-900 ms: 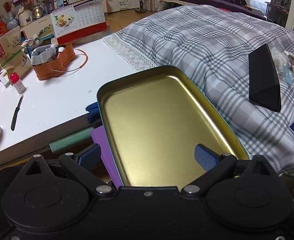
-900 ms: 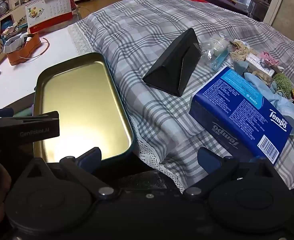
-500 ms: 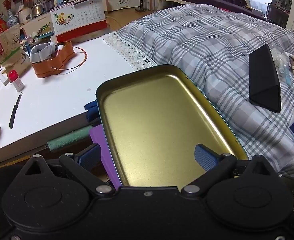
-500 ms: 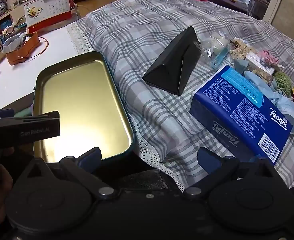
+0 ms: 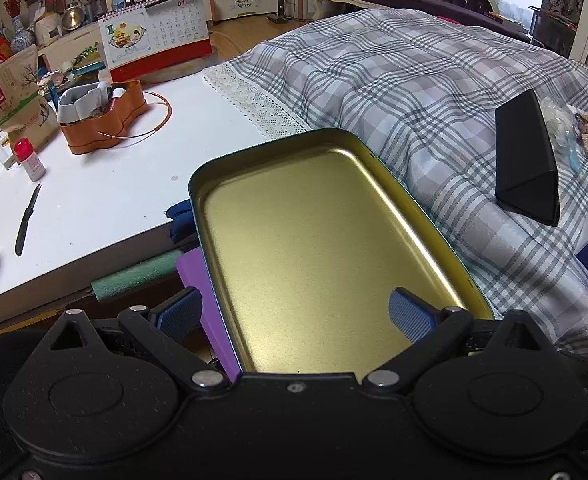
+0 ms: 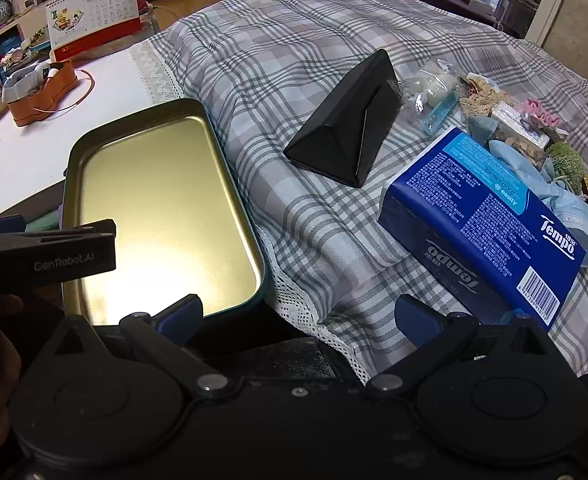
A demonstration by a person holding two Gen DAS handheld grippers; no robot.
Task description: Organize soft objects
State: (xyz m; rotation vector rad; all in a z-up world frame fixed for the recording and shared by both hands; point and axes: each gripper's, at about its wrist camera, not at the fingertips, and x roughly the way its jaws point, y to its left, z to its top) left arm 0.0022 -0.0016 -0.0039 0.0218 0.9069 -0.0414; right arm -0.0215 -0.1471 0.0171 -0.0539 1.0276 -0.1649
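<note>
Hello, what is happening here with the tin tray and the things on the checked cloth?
A person holds two grippers above the scene. The left gripper and the right gripper are both open and hold nothing. The gold tin tray is empty. The pile of small soft items lies untouched on the checked cloth, behind the blue tissue pack and beside the black triangular case.

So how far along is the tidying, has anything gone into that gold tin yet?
Nothing looks done yet: the gold tin is empty. Nothing is in hand either; the left tool and right tool are both open and hold nothing. All the sorting is left: the pile of small soft items lies on the plaid cloth behind the blue tissue pack, beside the black triangular case.
</note>
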